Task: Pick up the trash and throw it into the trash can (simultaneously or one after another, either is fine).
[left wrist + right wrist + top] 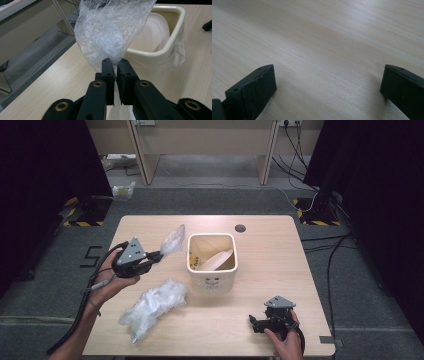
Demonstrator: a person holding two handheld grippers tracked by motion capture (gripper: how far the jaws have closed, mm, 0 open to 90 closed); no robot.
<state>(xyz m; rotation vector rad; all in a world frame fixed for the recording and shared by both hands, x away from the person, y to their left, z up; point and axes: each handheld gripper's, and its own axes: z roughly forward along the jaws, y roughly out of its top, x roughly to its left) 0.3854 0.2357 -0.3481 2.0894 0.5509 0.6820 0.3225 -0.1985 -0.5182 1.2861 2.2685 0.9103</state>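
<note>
High view, wooden table [270,250], left claw [161,254] pinching plastic bag [172,240], right claw [253,322] spread.

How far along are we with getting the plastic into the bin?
Done: something pale already lies in the cream bin. In hand: the left gripper is shut on a clear plastic bag, held left of the bin. Left: a crumpled plastic pile on the table. The right gripper is open.

In the left gripper view the plastic bag [110,30] runs off the top edge and covers the near left corner of the bin [172,47]. The bin's right side is cut by the picture's edge. The marks on the bin's front [214,281] are too small to read.
</note>
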